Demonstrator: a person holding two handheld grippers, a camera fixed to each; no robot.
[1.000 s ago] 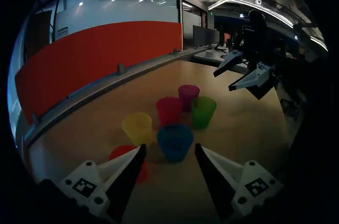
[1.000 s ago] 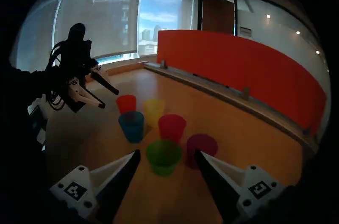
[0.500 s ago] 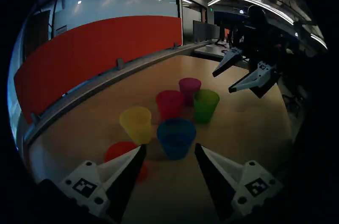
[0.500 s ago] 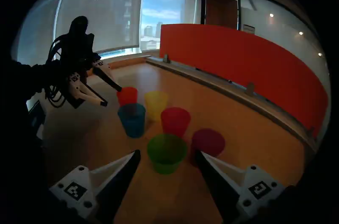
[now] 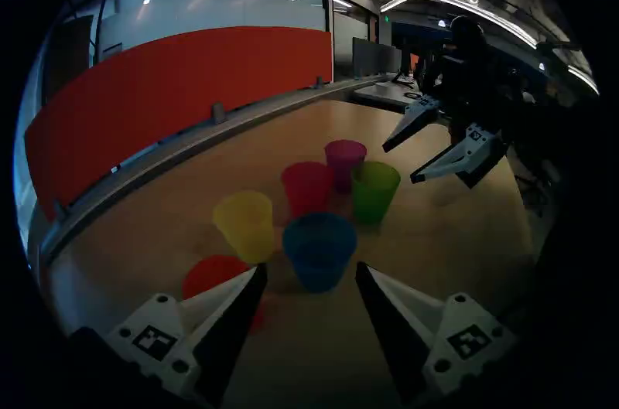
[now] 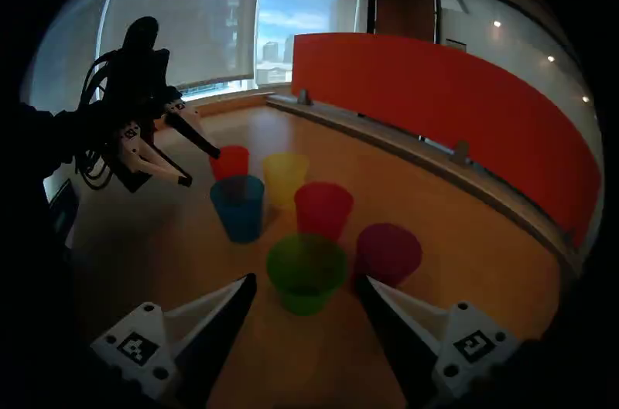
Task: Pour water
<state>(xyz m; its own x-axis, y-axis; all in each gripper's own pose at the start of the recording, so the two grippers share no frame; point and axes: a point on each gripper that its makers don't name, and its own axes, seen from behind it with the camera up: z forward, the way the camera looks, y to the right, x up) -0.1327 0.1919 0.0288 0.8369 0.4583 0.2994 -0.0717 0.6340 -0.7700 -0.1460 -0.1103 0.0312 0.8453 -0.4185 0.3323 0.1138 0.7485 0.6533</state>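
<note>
Several coloured plastic cups stand clustered on the wooden table (image 5: 441,239). In the left gripper view the blue cup (image 5: 319,250) is just ahead of my open left gripper (image 5: 309,270), with the yellow cup (image 5: 245,225) and an orange cup (image 5: 210,279) to its left. Behind them are the red cup (image 5: 307,189), magenta cup (image 5: 344,164) and green cup (image 5: 375,191). In the right gripper view the green cup (image 6: 306,271) stands just ahead of my open right gripper (image 6: 306,280), the magenta cup (image 6: 388,253) beside it. The left gripper (image 6: 201,167) hangs open near the orange cup (image 6: 230,161).
A long red partition panel (image 5: 170,92) with a grey rail runs along the table's far side. The right gripper (image 5: 398,165), held by a dark-sleeved arm, hovers beyond the green cup. Windows (image 6: 193,22) lie behind the left gripper. Bare tabletop (image 6: 480,254) surrounds the cups.
Both grippers have drifted a little closer to the cup cluster. The green cup now sits nearer the right fingers. Both stay open and hold nothing.
</note>
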